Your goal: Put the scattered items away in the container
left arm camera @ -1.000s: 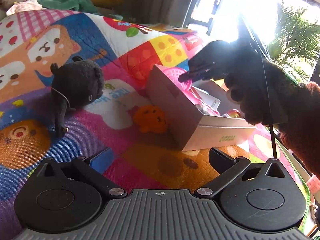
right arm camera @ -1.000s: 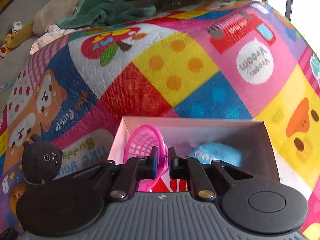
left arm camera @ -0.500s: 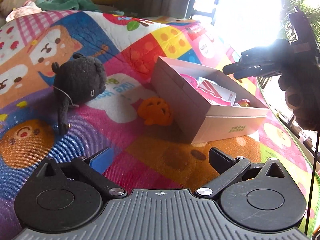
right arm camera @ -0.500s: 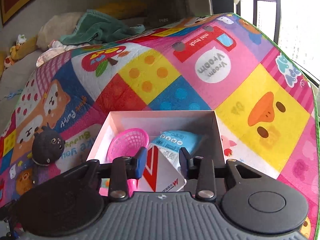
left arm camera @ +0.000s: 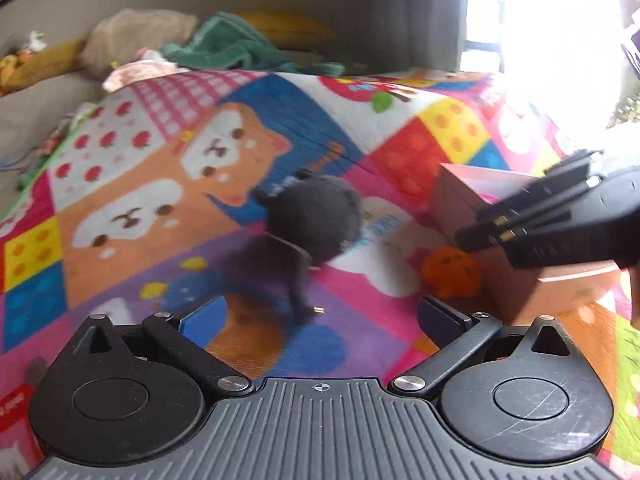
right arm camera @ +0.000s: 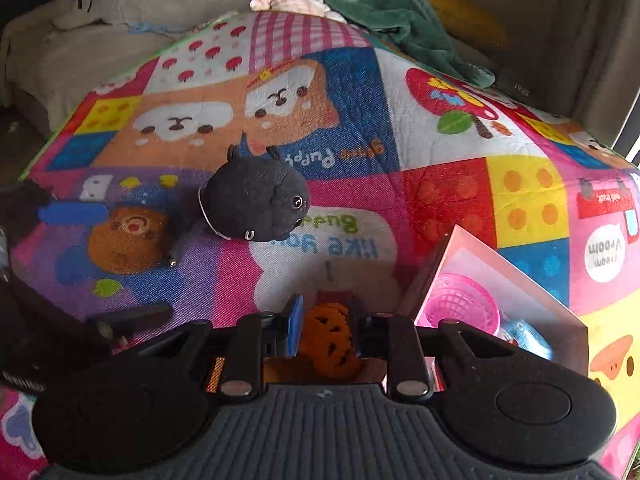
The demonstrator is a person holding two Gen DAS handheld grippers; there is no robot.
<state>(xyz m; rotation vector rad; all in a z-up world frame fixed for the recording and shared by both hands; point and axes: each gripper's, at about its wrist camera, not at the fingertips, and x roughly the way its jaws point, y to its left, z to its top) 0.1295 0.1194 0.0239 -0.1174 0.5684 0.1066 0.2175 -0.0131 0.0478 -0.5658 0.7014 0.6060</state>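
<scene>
On the quilted, brightly printed play mat [right arm camera: 440, 200] a round black plush toy [right arm camera: 256, 208] of fuzzy fabric lies on its side, with small ears, a bead eye and a thin cord around its body. Near it to the right sits a small orange knitted pumpkin [right arm camera: 330, 340] with dark face markings, just beside the wall of the pale pink cardboard box [right arm camera: 436, 276]. Inside that box lie a pink plastic mesh basket [right arm camera: 460, 304] and a glossy light-blue packet [right arm camera: 524, 334]. The right gripper [right arm camera: 324, 320] hovers over the pumpkin, its jaws parted with the pumpkin between them; whether they touch it cannot be told. The left gripper [left arm camera: 320, 316] has its jaws spread wide and empty, facing the plush. Beyond the mat lies a crumpled green towel [right arm camera: 404, 20].
</scene>
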